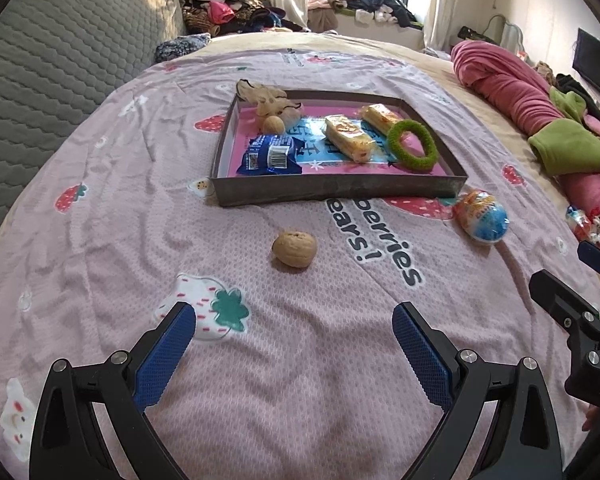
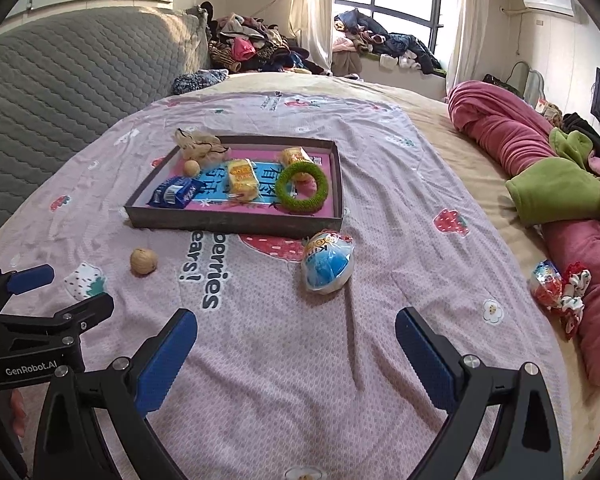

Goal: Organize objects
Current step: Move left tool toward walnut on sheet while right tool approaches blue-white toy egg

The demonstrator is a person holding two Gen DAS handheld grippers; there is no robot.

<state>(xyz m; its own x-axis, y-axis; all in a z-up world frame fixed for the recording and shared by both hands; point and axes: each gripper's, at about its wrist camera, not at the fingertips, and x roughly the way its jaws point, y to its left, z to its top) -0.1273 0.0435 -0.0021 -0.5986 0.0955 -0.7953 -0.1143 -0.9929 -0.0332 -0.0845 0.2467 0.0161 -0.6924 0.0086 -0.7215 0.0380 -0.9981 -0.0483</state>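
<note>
While both grippers' fingers [image 1: 168,352] [image 2: 424,356] gape wide and empty, wrapped egg [image 2: 327,265] lies long axis angled toward tray [image 2: 236,222].

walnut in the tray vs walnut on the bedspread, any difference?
The walnut in the tray lies inside the tray, beside the blue packet; the walnut on the bedspread lies alone in front of it, nearer the left tool. The near one looks bigger, probably only from closeness. Both are tan, round and ungripped.

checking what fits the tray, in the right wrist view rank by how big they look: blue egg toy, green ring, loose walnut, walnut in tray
1. blue egg toy
2. green ring, close to the egg, and it lies farther away, so unsure
3. loose walnut
4. walnut in the tray, likely only looks smaller from distance
</note>
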